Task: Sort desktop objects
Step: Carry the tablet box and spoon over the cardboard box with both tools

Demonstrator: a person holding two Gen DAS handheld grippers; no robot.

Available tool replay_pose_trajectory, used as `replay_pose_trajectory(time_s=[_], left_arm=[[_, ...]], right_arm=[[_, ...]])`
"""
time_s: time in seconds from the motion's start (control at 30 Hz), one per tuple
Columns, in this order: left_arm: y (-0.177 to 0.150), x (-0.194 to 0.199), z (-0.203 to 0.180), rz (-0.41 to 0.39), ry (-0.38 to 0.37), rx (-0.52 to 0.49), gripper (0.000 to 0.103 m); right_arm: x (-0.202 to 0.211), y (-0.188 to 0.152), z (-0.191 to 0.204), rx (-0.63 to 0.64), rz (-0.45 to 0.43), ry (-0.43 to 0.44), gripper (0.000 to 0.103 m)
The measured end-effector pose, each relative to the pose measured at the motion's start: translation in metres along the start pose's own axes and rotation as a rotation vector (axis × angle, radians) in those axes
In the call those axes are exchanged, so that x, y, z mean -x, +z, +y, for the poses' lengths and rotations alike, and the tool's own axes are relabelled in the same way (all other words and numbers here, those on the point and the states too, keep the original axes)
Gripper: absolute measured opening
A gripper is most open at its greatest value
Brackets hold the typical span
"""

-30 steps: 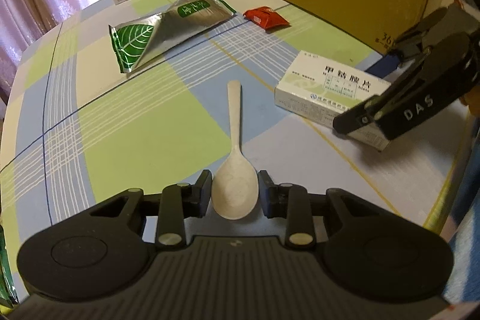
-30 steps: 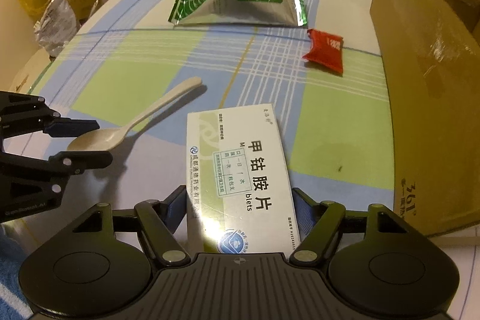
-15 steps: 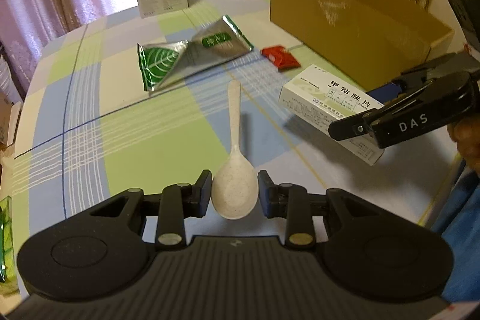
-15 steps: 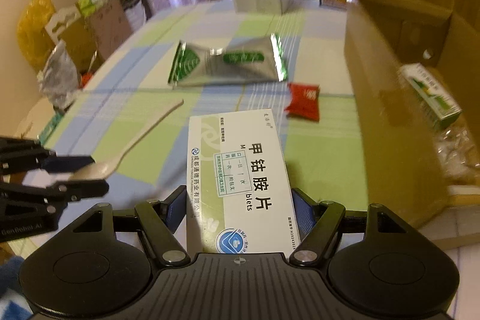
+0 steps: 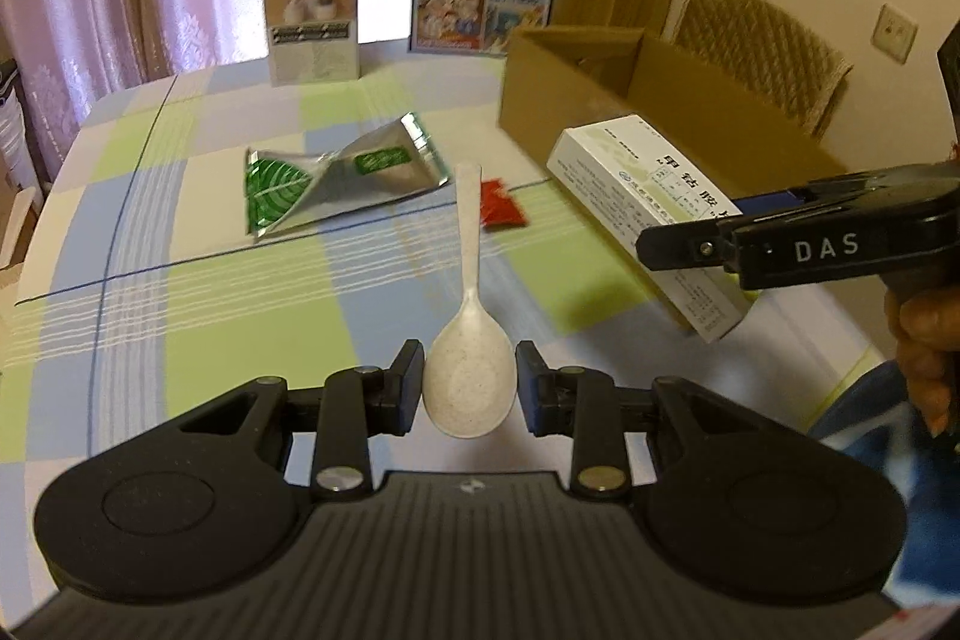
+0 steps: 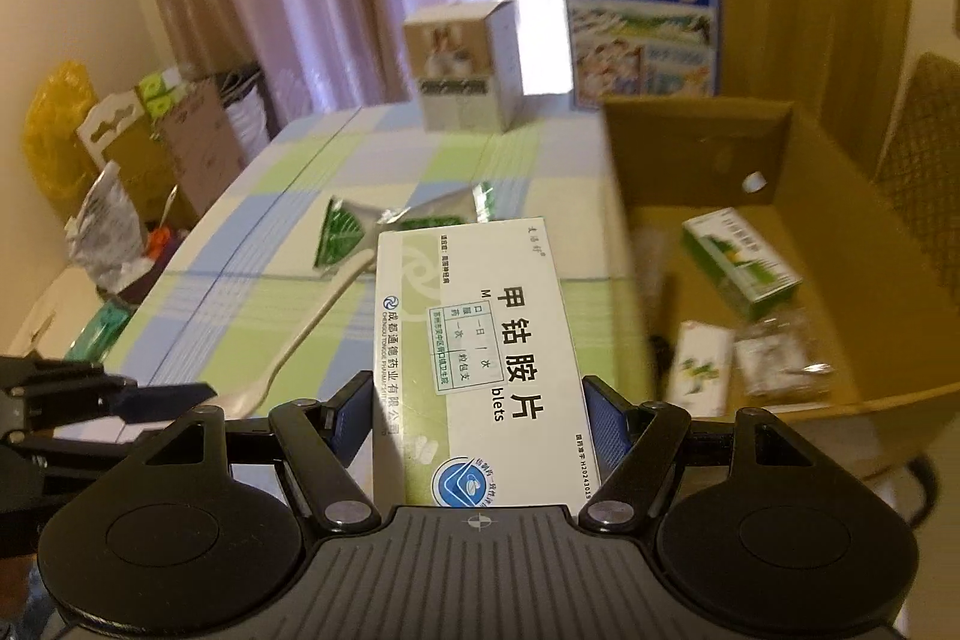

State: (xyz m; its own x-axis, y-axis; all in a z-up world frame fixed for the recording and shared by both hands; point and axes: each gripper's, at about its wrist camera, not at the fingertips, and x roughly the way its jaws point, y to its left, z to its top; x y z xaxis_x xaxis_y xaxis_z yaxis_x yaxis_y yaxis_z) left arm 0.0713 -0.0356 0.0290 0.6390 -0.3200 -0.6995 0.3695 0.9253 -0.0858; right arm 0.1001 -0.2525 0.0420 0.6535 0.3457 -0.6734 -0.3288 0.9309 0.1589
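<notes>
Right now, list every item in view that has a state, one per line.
Left claw: shut on the spoon's bowl.
Spoon: held off the table, handle pointing away.
Right claw: shut on the medicine box.
Medicine box: closed, lifted, label up.
Cardboard box: open-topped, small packages already inside.
Foil packet: lying crumpled on the tablecloth.
Red sachet: lying flat on the tablecloth.
</notes>
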Motion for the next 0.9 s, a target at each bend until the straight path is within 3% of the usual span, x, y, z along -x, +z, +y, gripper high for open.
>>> replay_pose_trajectory(time_s=[0.33,0.9], left_arm=[[0.027,0.005,-0.063,-0.05,-0.07,-0.027,0.027],[0.068,-0.016,-0.14,-0.077,-0.142,-0.085,0.027]], right_arm=[[0.046,0.012,-0.058,-0.055,-0.07,-0.091,0.069],[0.064,0.013,-0.133,-0.114,-0.085,-0.163,0.069]])
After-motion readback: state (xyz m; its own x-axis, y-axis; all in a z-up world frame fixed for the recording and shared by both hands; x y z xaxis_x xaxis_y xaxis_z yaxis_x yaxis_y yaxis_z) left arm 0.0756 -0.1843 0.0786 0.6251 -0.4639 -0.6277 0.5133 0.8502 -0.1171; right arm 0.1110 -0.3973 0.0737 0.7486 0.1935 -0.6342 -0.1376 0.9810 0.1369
